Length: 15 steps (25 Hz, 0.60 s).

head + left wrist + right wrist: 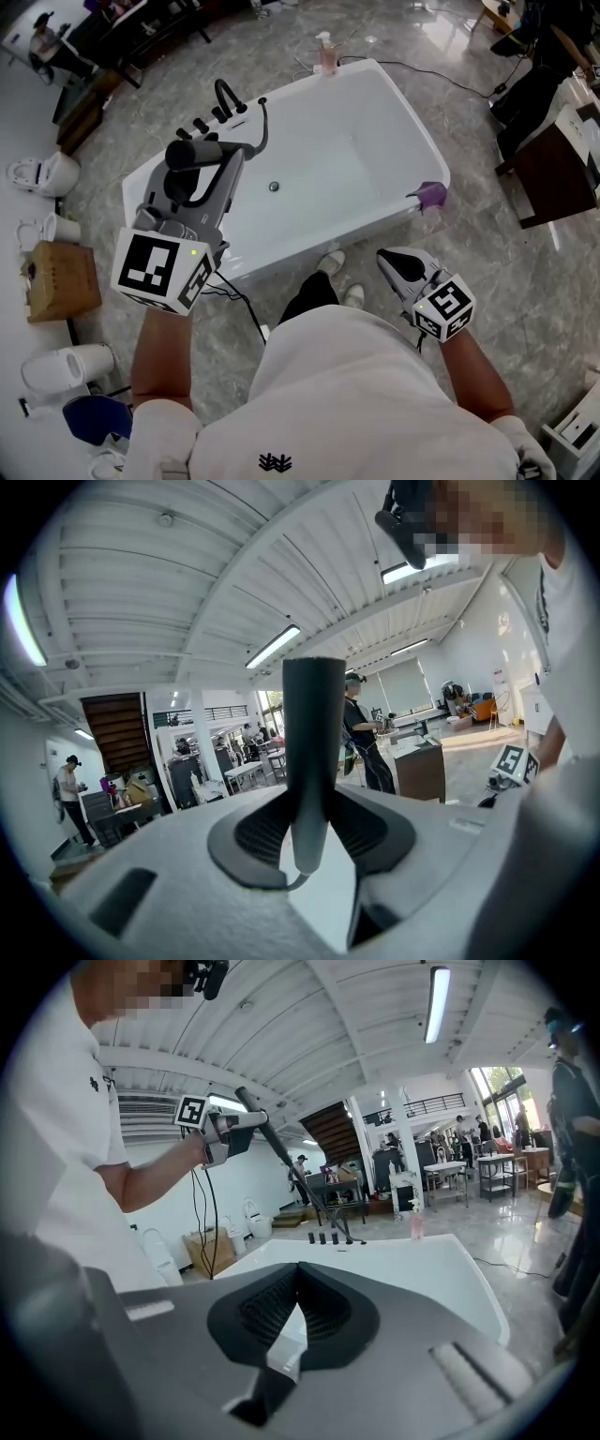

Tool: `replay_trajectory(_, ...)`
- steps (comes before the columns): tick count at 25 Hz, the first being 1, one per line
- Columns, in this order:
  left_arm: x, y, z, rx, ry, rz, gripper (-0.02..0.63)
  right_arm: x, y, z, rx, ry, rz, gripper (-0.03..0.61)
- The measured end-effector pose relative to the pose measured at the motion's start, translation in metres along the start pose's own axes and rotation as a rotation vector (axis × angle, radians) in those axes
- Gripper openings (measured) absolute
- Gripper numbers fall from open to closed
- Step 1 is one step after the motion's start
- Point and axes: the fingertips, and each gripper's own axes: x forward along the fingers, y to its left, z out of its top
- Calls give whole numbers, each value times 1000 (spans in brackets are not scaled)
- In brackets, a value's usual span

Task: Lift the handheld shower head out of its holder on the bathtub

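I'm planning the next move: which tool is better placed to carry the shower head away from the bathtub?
Left. The left tool is clamped on the shower head by its handle; the right tool hangs empty outside the bathtub.

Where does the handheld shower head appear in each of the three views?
Head view: shower head upper left, gripped by the left gripper over the tap end of the bathtub.
Left gripper view: centre, dark handle upright between the jaws.
Right gripper view: upper left, a dark slanted rod.
Shared landmark: the white bathtub, in head and right gripper views only.
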Motion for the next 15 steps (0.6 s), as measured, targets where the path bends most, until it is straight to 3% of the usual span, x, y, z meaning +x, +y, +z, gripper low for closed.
replay_trajectory(15, -2, 1, -4, -7, 2, -2, 140, 0, 2, 1, -12, -4, 2, 12)
